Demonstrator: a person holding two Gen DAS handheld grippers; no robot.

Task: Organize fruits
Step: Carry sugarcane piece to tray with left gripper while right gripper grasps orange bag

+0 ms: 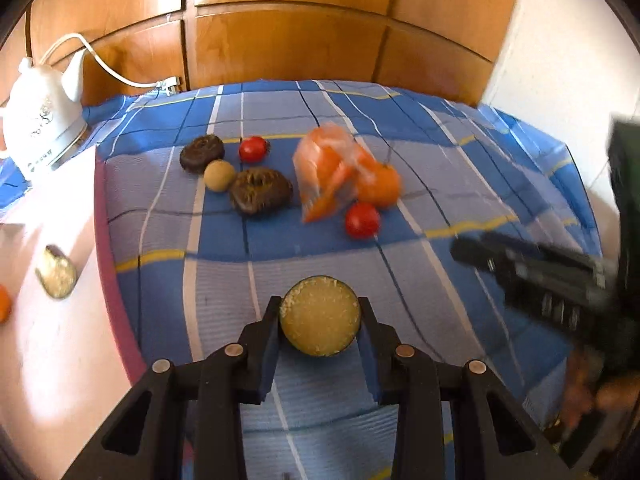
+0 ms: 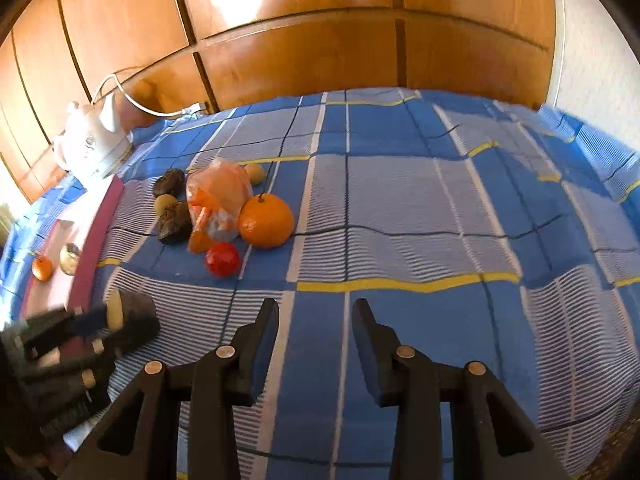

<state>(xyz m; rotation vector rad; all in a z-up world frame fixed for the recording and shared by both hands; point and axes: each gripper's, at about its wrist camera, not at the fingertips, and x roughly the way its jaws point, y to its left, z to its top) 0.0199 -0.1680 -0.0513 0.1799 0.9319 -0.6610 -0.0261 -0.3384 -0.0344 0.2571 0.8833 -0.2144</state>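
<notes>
Pinching a halved dark-skinned fruit with a pale, grainy cut face [image 1: 320, 322] between its two black fingers, the left tool [image 1: 320, 320] holds the piece low over the blue checked bedspread [image 1: 420, 140], the cut face turned toward the camera and the rind pressed by both pads. The place it seems meant for lies to the left: a pale pink tray-like board [image 1: 48, 208] at the bed's edge, where a matching fruit half [image 1: 56, 278] and a small orange fruit [image 2: 42, 267] already sit, so I judge the coming move to be a carry leftward, and the left hand is clearly the nearer one. The right tool [image 2: 316, 320] hangs over bare bedspread with its jaws spread and nothing between them. Farther up the bed sits the unsorted cluster: two wrinkled dark brown fruits [image 1: 262, 190], a small tan round fruit [image 1: 219, 175], two red tomatoes [image 1: 362, 220], a large orange [image 2: 266, 220] and a thin clear plastic bag of orange pieces [image 1: 324, 172]. A white electric kettle with a cord [image 1: 44, 124] stands at the left, before wooden wardrobe doors [image 1: 300, 40]. Motion blur smears the bag and the right tool in the left view, the small orange fruit is cut off at that view's edge, and the held fruit's far side is hidden.
</notes>
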